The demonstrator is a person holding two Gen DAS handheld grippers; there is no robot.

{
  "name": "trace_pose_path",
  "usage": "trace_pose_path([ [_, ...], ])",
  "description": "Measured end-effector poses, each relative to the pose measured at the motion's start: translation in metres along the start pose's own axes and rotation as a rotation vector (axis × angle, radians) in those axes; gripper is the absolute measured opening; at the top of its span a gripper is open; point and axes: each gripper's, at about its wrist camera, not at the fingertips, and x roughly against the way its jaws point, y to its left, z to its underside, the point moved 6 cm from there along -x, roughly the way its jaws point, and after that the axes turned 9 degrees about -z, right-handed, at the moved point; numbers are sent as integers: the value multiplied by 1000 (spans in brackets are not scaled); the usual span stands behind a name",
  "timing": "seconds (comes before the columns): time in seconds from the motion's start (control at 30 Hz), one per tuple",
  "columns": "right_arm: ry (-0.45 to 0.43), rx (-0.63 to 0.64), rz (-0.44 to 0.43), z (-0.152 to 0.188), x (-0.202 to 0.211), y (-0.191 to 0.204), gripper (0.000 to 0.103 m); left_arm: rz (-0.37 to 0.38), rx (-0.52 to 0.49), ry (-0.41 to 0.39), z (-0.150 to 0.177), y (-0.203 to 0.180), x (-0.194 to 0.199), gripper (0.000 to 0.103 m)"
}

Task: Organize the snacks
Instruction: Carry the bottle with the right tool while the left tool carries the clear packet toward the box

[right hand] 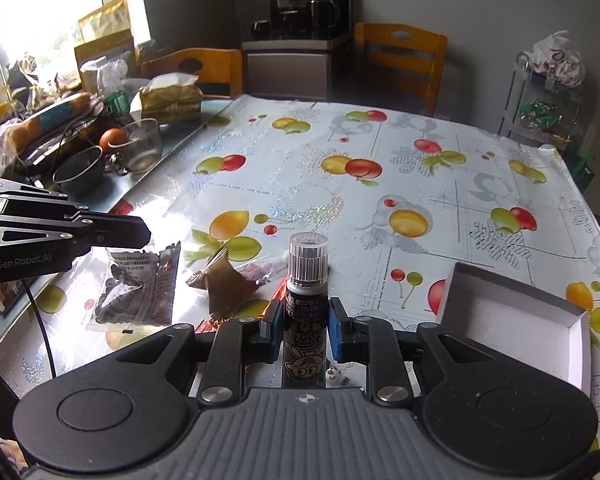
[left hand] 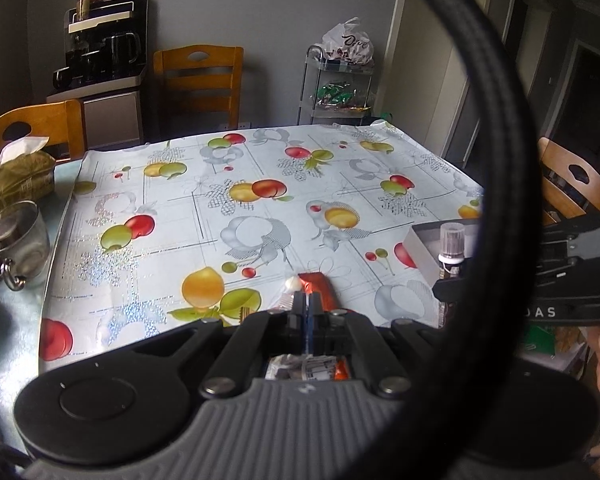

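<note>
R wrist: bottle (right hand: pixel 305 312) in right tongs (right hand: pixel 305 330), box (right hand: pixel 572 320) rim near.

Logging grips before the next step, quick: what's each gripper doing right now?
Left gripper: shut on a clear snack packet.
Right gripper: shut on a small dark bottle with a clear cap.

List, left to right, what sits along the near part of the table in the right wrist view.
Clear snack packet hanging from the left gripper → brown folded wrapper → dark bottle with clear cap in the right gripper → white open cardboard box.
</note>
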Motion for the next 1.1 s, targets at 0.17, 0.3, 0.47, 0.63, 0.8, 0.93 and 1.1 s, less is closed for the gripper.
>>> trace_pose_path([
  [0.17, -24, -14, 14, -2, 11, -6, 25, 7, -5, -10, -9, -8, 1, 0],
  [0.3, -44, -26, 27, -3, 20, -11, 25, 19, -14, -22, -17, -16, 3, 0],
  [0.47, -63, -41, 45, -4, 31, -18, 25, 35, -27, -33, -26, -26, 2, 0],
  [0.63, -81, -58, 68, -3, 43, -27, 25, 59, -38, -42, -34, -38, 0, 0],
  [0.8, -98, -77, 93, 0, 54, -35, 25, 87, -63, -48, -42, -53, -3, 0],
  [0.93, -112, -93, 109, 2, 62, -40, 25, 105, -86, -51, -47, -66, -4, 0],
  [1.1, -132, -112, 130, 4, 72, -49, 25, 122, -108, -53, -53, -81, -5, 0],
])
